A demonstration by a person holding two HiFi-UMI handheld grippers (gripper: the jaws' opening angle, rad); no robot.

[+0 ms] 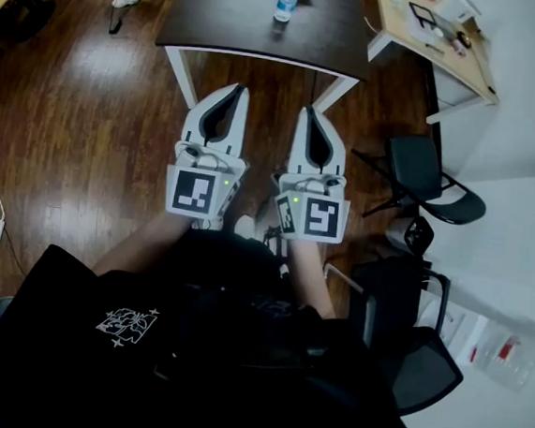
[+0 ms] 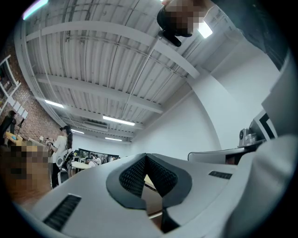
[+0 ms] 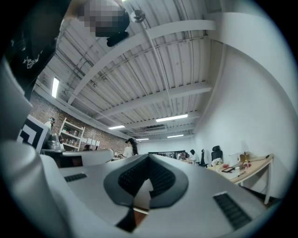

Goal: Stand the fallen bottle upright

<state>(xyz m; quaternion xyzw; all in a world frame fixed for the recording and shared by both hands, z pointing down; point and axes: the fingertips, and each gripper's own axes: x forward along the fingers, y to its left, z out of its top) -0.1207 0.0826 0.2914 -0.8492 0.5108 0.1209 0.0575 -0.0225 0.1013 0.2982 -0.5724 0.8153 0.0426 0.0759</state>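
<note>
Saw the water bottle (image 1: 286,3) standing up on the dark table (image 1: 230,17). Held left gripper (image 1: 236,91) and right gripper (image 1: 310,112) shut, empty, far off; best not bumped.

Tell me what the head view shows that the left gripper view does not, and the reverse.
Only the head view: the bottle on the dark table, the wooden floor and chairs. Only the left gripper view: the ceiling with its lamps and distant people. Both: the left gripper, jaws shut and empty, beside the right gripper.
</note>
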